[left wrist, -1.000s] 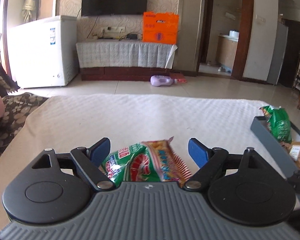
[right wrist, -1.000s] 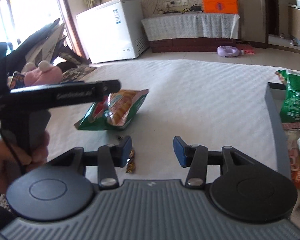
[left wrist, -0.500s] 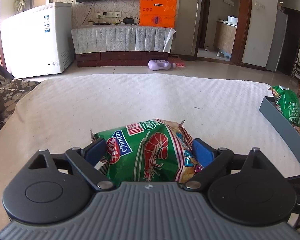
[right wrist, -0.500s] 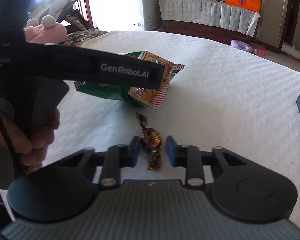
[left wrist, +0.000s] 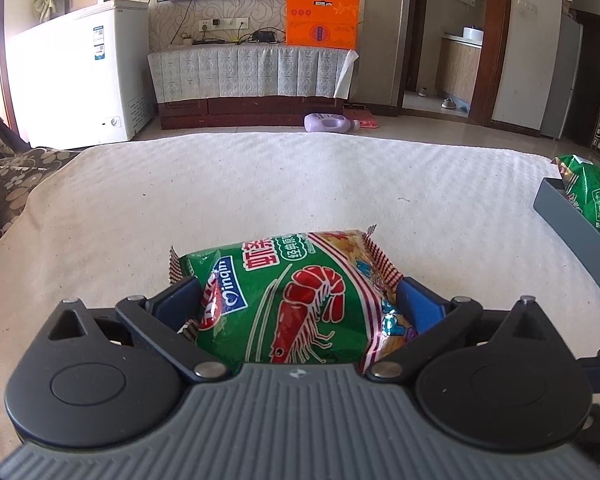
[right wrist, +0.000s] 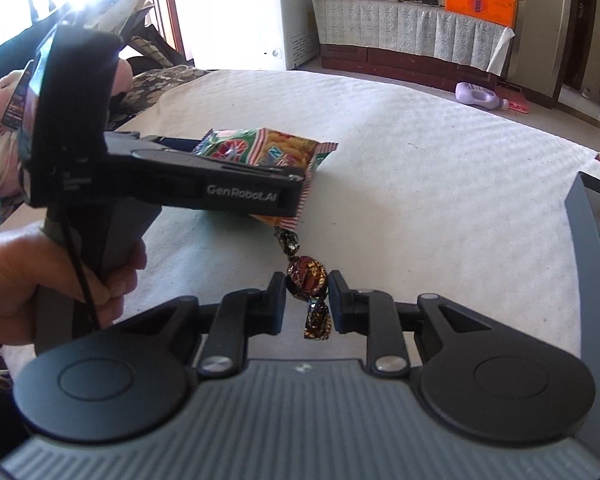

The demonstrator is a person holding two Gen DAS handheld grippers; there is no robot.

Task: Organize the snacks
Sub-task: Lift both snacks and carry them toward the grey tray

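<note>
The fingers (left wrist: pixel 178 298) of the left gripper (left wrist: pixel 300 300) are spread as wide as they go and have just been opening further, with the green shrimp-cracker bag (left wrist: pixel 296 300) lying between them on the white tablecloth (left wrist: pixel 260 184); the blue pads sit close against both sides of the bag, but whether they press on it cannot be told. The right gripper (right wrist: pixel 306 286) has just closed, and its pads now pinch a small candy (right wrist: pixel 307 274) in a dark, shiny twisted wrapper, which sits just above the cloth near the bag's striped corner. In the right wrist view a hand (right wrist: pixel 40 280) grips the handle of the left gripper, whose black side covers part of the bag. At the right edge of the table stands a grey tray (left wrist: pixel 572 220), and another green snack bag (left wrist: pixel 592 196) leans inside it. Beyond the table are a white freezer (left wrist: pixel 84 72), a purple bottle (left wrist: pixel 330 123) lying on the floor and an orange box (left wrist: pixel 322 16) on a low cabinet.
</note>
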